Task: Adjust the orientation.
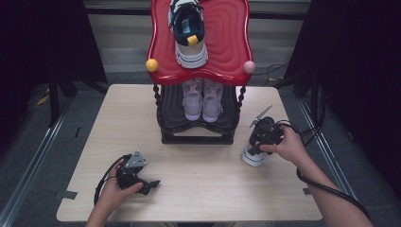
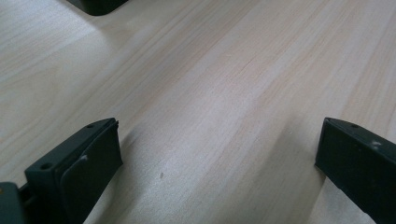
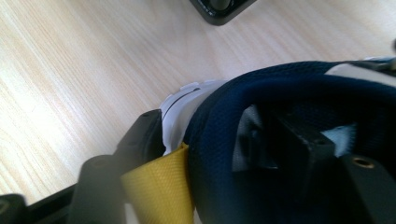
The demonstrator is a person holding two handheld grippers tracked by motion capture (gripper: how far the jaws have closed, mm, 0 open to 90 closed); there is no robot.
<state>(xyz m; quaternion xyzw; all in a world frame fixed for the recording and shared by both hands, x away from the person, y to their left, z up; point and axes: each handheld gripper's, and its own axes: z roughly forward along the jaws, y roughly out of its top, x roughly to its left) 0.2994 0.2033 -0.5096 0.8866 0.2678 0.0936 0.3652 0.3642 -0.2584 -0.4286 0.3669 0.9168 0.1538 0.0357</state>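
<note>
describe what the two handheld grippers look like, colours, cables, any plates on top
Both the left gripper and the right gripper are black, with blocky, flat-faced jaws. Each carries a grey three-cornered plate on top and trails a black cable. The person's forearms are bare, with no sleeves showing.

Sneaker (image 1: pixel 252 156) under my right hand: white sole and side panel, navy mesh collar (image 3: pixel 280 88), yellow heel tab (image 3: pixel 159 186). I see it standing on surface (image 1: pixel 198 184) near right front corner of shoe rack, heel end up toward me. One jaw outside heel wall by yellow tab, other inside collar opening. Toe end hidden; lacing not readable.
</note>
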